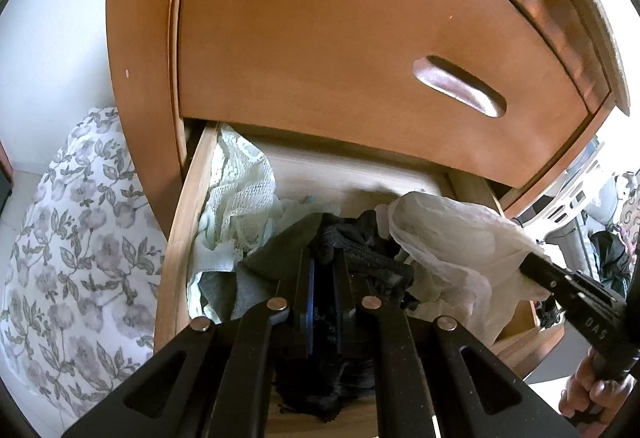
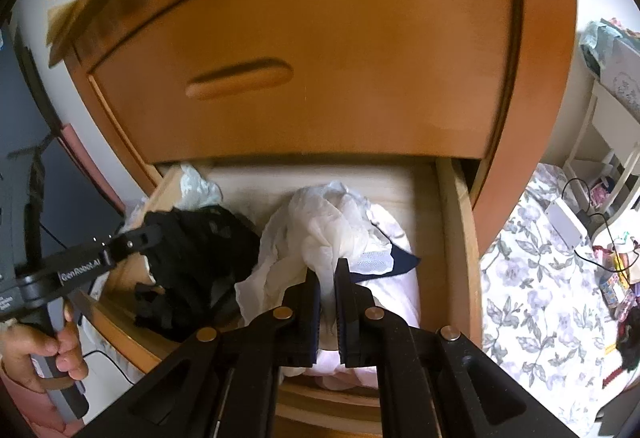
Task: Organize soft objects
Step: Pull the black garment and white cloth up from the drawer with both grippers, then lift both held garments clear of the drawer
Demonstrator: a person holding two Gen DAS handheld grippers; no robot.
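An open wooden drawer (image 1: 180, 234) (image 2: 460, 222) holds soft clothes. My left gripper (image 1: 322, 270) is shut on a black lace garment (image 1: 360, 262), seen in the right wrist view (image 2: 200, 262) hanging over the drawer's left front. My right gripper (image 2: 328, 274) is shut on a sheer white garment (image 2: 320, 222), which also shows in the left wrist view (image 1: 448, 238). A pale green lace piece (image 1: 240, 190) lies at the drawer's left. A grey cloth (image 1: 264, 270) lies under the black one. A pink-white cloth (image 2: 396, 294) with a navy edge lies below the right gripper.
A shut drawer front with a recessed handle (image 1: 460, 86) (image 2: 240, 78) overhangs the open drawer. A floral bedspread (image 1: 72, 258) (image 2: 536, 286) lies beside the cabinet. A white shelf unit (image 2: 608, 142) and cables stand at the right.
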